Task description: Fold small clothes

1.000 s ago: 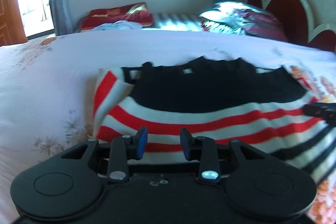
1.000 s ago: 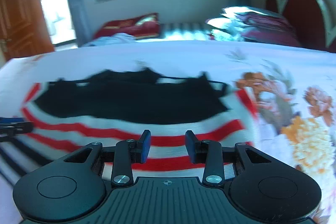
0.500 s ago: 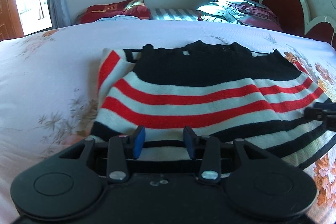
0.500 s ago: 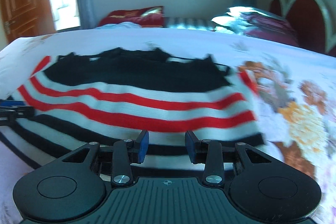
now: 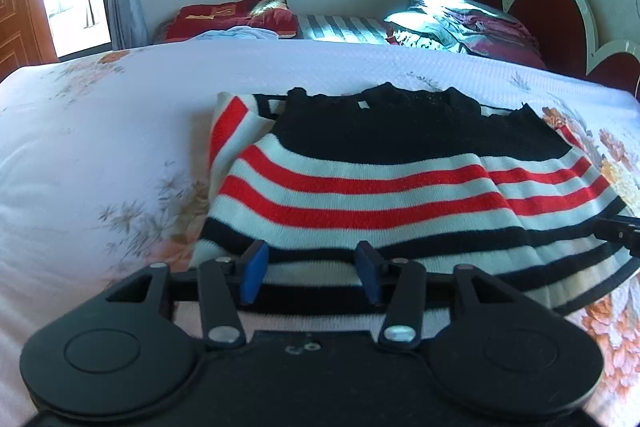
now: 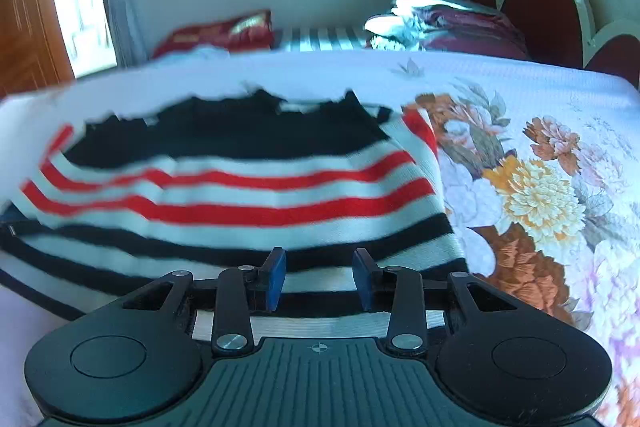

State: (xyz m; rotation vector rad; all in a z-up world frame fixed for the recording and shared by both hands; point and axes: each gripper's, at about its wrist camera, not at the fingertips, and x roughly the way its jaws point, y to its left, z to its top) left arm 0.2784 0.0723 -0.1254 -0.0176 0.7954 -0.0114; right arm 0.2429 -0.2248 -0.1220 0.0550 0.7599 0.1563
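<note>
The sweater (image 5: 400,187) lay crosswise directly ahead, hem nearest. My left gripper (image 5: 311,273) and right gripper (image 6: 319,277) stood part open, empty, above it.

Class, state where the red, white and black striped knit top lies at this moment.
In both wrist views the red, white and black striped knit top lies flat on the floral bedspread, just ahead of the open left gripper and right gripper.

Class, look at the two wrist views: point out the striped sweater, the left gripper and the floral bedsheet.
striped sweater (image 5: 360,203): left wrist view, on a red stripe.
left gripper (image 5: 310,277): left wrist view, midway between its blue fingertips.
floral bedsheet (image 6: 536,191): right wrist view, on the yellow flower.
</note>
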